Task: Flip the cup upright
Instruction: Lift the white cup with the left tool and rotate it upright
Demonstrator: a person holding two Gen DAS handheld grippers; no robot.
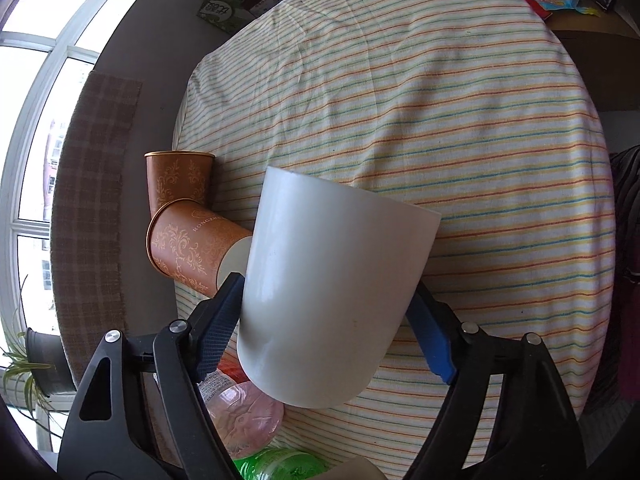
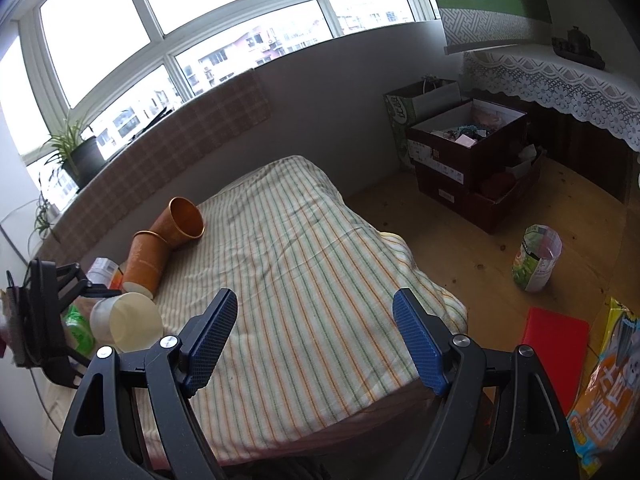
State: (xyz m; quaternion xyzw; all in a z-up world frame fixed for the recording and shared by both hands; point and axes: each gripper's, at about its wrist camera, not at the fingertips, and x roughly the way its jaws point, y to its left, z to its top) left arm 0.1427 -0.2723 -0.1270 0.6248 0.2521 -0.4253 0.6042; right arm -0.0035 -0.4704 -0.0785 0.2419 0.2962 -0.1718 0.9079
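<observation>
"RONGZ…" partly legible on lying orange paper cup (image 1: 196,250)

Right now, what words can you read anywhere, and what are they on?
"RONGZ...", cut off: on the lying brown paper cup.
"tea", upside down: on the green box by the wall.
Large Chinese characters, not readable: orange snack bag on the floor.
Box labels and the bottle label: too small.
White cup: no text.

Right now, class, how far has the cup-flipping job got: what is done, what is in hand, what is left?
Done: the left gripper has gripped the white cup, its blue pads on both sides. In hand: the cup hangs tilted over the striped cloth, not upright; the right wrist view shows its open mouth. Left: turn it upright, set it down. The right gripper is open and idle. Two orange paper cups lie nearby.
</observation>
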